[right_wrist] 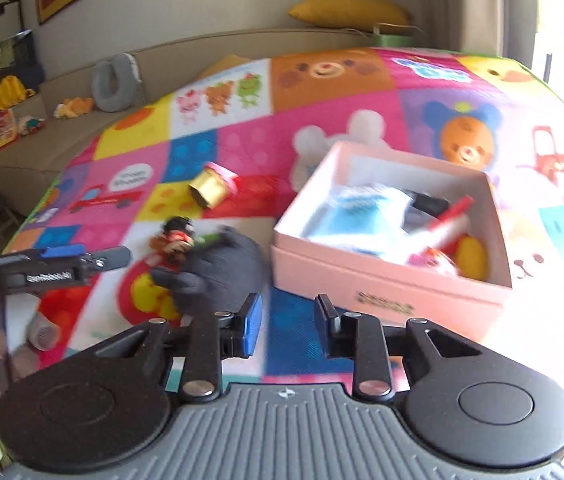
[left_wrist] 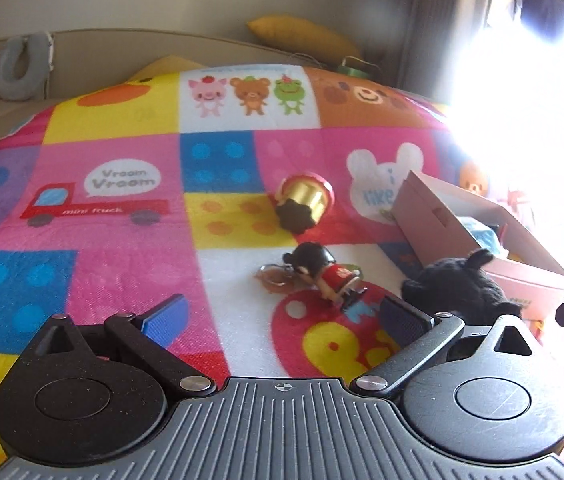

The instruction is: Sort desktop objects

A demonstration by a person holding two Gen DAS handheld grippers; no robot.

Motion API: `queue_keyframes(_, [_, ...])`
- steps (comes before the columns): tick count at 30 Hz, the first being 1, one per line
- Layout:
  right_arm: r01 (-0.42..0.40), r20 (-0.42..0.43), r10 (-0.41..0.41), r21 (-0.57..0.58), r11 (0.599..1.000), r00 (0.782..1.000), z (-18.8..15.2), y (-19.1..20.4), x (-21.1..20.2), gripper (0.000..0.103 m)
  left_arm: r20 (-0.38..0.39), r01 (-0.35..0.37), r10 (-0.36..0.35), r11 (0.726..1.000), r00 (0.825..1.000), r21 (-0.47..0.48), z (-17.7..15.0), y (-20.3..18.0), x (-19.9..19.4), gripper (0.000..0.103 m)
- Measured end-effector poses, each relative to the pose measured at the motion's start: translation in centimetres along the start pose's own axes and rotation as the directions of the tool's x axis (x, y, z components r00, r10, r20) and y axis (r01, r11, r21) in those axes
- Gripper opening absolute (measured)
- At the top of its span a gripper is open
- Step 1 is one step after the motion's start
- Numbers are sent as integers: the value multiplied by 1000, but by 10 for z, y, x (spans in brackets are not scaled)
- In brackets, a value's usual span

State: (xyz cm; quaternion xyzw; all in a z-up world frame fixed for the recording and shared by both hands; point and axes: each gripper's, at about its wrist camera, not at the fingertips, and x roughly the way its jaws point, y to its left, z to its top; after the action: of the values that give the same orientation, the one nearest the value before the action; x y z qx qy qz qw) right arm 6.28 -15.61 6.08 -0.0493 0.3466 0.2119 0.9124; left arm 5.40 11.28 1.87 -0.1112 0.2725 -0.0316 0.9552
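Mat (right_wrist: 218, 148); only right view shows box (right_wrist: 382, 284) contents, blurred.

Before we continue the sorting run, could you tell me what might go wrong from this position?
Two risks, both judgements. The open left gripper faces the small figurine keychain with a black head and red body, which lies close beside the black plush toy; closing could catch both. The red-and-gold cylindrical toy lies on its side and might roll if nudged.
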Motion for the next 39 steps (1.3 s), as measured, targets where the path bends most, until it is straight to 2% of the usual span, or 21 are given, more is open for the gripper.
queue_keyframes(2, [8,9,-9,21,1000,1000,-5,-7,-1,33,4,-1,1,1000,1000,29,1,-7,-2,103])
queue_keyframes(4, [-1,27,0,29,1000,1000,-8,-6,-1,70,14,-19,19,999,1000,29,3,-9,-5,103])
queue_keyframes(5, [-13,42,11,39,999,999,-10,-4,0,74,21,-29,29,999,999,17,6,-8,-7,103])
queue_keyframes(8, [-102,57,99,53,993,993,-9,7,14,74,41,-46,47,999,998,-17,14,-2,-14,103])
queue_keyframes(10, [-149,55,143,131,980,988,-5,7,34,78,50,-51,53,998,997,-25,19,0,-19,103])
queue_keyframes(13, [-202,6,211,310,929,978,1,2,76,77,60,-52,54,998,997,-25,24,1,-26,103])
queue_keyframes(14, [-226,12,237,355,907,972,1,1,84,73,62,-51,52,998,997,-23,25,1,-29,103])
queue_keyframes(15, [-258,23,270,380,888,963,1,3,86,63,64,-51,52,999,997,-20,25,1,-30,103])
queue_keyframes(17, [-278,35,282,329,902,959,3,14,77,61,65,-51,52,998,997,-20,26,2,-31,103])
queue_keyframes(20, [-247,47,243,173,953,969,-4,30,47,60,57,-40,42,999,998,-34,23,1,-29,103])
queue_keyframes(23, [-202,40,200,59,978,979,-16,24,11,60,31,-14,16,999,999,-38,19,-4,-23,103])
queue_keyframes(25, [-117,52,116,9,993,992,-22,11,-14,61,16,7,-7,1000,1000,-25,16,-11,-19,103])
queue_keyframes(27, [25,68,-23,-33,999,997,-24,-5,-33,61,9,31,-31,999,999,-10,14,-21,-17,103])
queue_keyframes(30, [222,60,-216,-111,969,975,-26,-22,-46,61,-2,68,-67,998,998,14,13,-37,-15,103])
queue_keyframes(33, [334,38,-334,-226,915,942,-35,-24,-39,62,-14,103,-102,993,995,61,11,-55,-16,103])
queue_keyframes(34, [349,29,-354,-251,903,935,-40,-22,-34,63,-16,111,-111,991,994,75,10,-60,-17,103])
queue_keyframes(36, [338,0,-354,-293,894,935,-50,-14,-19,63,-21,127,-125,987,992,104,10,-71,-17,103])
queue_keyframes(38, [314,4,-330,-311,897,944,-57,-1,-8,69,-24,131,-129,984,991,122,9,-76,-18,103])
queue_keyframes(39, [315,28,-324,-324,892,946,-60,7,-6,75,-25,129,-127,983,992,130,9,-78,-18,103])
